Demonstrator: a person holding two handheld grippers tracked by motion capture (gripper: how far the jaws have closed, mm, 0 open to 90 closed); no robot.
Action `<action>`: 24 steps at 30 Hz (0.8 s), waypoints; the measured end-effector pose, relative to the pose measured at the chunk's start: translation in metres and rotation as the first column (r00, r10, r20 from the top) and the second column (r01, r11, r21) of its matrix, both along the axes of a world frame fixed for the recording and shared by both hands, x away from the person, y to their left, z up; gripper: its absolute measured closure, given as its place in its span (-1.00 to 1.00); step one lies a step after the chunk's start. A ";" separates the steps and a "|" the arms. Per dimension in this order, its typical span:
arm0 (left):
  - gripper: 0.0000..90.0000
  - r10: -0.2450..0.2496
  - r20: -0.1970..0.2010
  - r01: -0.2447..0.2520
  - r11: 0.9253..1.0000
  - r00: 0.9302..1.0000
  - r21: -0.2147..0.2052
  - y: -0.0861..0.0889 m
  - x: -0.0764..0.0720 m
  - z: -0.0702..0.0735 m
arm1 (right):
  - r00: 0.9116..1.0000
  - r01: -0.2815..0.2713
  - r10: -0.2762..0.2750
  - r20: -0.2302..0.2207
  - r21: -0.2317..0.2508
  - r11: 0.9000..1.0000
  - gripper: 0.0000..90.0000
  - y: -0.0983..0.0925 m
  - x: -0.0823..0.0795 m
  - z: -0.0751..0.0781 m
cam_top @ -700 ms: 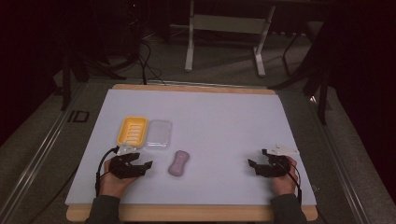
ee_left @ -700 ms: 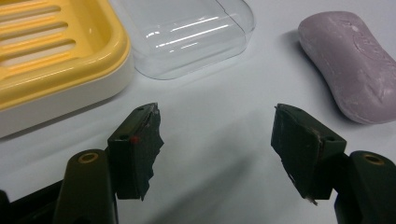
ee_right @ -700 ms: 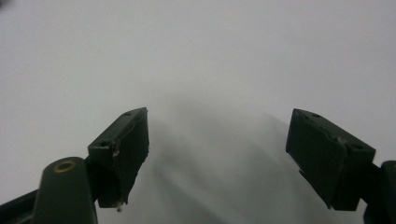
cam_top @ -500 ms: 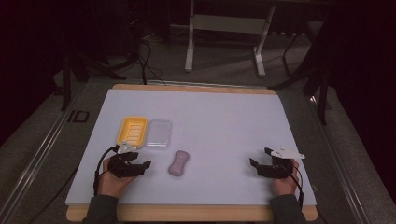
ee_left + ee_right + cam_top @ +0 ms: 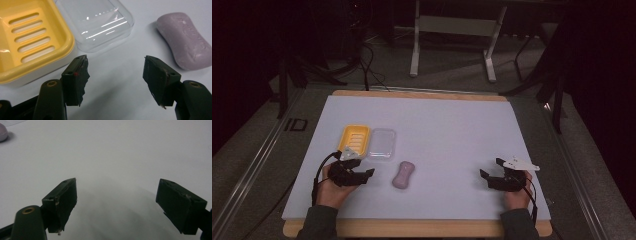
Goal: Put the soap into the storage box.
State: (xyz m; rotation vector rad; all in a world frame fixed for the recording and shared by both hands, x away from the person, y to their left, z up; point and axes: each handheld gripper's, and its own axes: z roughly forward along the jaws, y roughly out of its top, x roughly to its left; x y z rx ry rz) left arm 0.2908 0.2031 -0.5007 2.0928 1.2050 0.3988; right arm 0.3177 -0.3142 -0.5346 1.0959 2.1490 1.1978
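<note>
Since the earlier frames the right tool (image 5: 492,176) has shifted a little toward the counter's right edge, while the left tool (image 5: 360,168) has kept its place near the front-left corner; the soap and both halves of the soap box lie where they lay.

The left tool, held in the person's left hand (image 5: 330,189), rests low over the white counter (image 5: 447,130) with its jaws apart and nothing between them; bare counter shows in the gap in the left gripper view. The purple soap bar (image 5: 402,175) lies flat on the counter just beside that tool, on the side toward the counter's middle, apart from both jaws. Toward the far edge from the tool sits the yellow soap dish (image 5: 354,138), its slotted floor facing up, and touching its side is the clear plastic lid (image 5: 381,143), also lying open side up. The soap is near the lid but not touching it.

The right tool, in the person's right hand (image 5: 515,192), sits near the front-right corner, well apart from the soap and the box. Its jaws also stand apart over bare counter, holding nothing.
</note>
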 end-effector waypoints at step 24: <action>-0.13 -0.058 -0.014 0.058 0.997 0.998 0.055 -0.028 0.013 0.024 | 1.000 -0.001 0.001 0.006 -0.013 1.000 -0.63 0.001 0.000 0.000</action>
